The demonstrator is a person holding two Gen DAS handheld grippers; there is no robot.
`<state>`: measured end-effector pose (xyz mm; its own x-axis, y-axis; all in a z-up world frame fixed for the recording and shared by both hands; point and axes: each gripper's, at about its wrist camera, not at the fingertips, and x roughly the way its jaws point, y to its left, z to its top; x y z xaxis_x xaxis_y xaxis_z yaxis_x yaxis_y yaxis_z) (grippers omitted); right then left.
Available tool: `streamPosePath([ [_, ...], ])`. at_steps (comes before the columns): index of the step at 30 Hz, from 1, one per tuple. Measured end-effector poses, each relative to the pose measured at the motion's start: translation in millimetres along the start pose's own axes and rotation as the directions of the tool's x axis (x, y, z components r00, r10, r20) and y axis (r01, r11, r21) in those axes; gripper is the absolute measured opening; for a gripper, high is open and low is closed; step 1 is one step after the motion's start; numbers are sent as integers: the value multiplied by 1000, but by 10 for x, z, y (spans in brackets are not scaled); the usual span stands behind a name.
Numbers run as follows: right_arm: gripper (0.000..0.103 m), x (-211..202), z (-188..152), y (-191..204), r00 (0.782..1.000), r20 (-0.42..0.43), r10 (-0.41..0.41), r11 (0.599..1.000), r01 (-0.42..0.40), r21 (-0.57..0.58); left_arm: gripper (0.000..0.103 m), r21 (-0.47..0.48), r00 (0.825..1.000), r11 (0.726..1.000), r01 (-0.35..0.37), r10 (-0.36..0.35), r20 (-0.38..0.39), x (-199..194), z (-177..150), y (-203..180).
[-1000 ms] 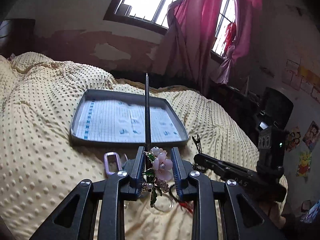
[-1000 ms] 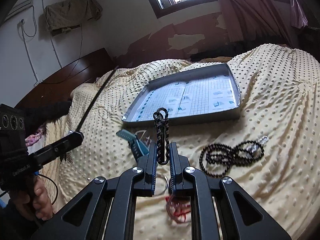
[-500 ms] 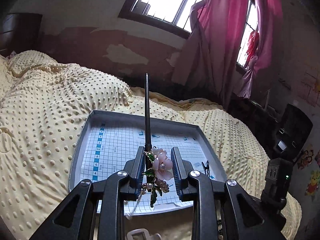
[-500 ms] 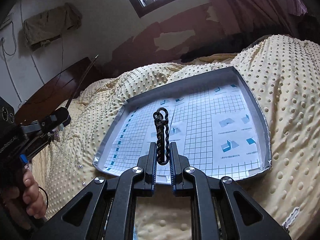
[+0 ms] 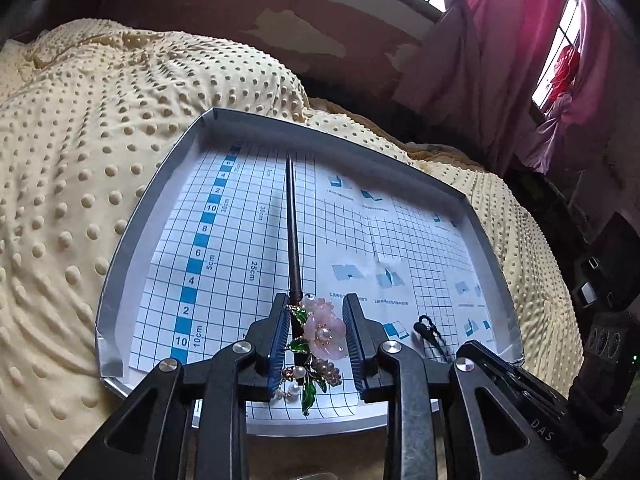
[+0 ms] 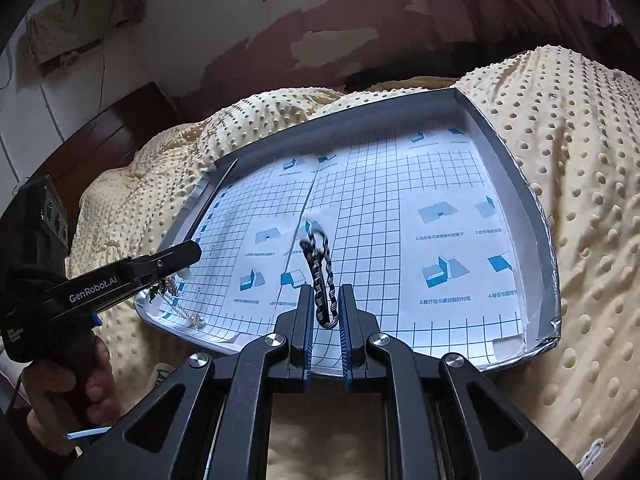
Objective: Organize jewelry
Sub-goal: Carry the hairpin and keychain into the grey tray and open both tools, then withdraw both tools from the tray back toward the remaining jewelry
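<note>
A: In the left wrist view, what does the left gripper [image 5: 316, 332] carry?

B: Its jaws are closed on the flower head of a hairpin [image 5: 294, 248]. The dark stick points forward over the tray [image 5: 168, 184], above its left half. I cannot tell if the tip touches the grid paper.

A: Is anything lying in the tray already?

B: I see none lying free. Only the black chain [image 5: 430, 334] is over its near right part, held by the other tool.

A: And the right wrist view?

B: The right gripper [image 6: 324, 308] pinches the black chain [image 6: 320, 272] above the middle of the tray [image 6: 532, 208]. The left gripper [image 6: 176, 256] is at the tray's left edge.

A: So how far is the task?

B: I judge both pieces are brought over the tray but not released. Laying them down remains.
</note>
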<state>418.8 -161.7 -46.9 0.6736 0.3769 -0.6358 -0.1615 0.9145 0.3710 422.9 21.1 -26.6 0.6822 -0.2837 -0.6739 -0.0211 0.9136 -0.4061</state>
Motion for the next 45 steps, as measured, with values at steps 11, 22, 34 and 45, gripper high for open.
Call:
streamPosePath([
  [11,47,-431,23,15,996,77,-40,999,41,-17,103,4,992,1000,-24,24,121,-531,-102,-46],
  [22,100,-1601,-261,374,922,386,25,984,46,-174,103,158,909,976,-148,72,410,-1754,-665,-443],
  [34,102,-2604,-1208,394,875,482,44,965,89,-249,103,161,886,978,-133,45,462,-2607,-1571,-483],
  [45,102,-2731,-1827,203,952,304,-40,982,93,-163,103,214,914,966,-142,45,402,-2701,-2204,-418],
])
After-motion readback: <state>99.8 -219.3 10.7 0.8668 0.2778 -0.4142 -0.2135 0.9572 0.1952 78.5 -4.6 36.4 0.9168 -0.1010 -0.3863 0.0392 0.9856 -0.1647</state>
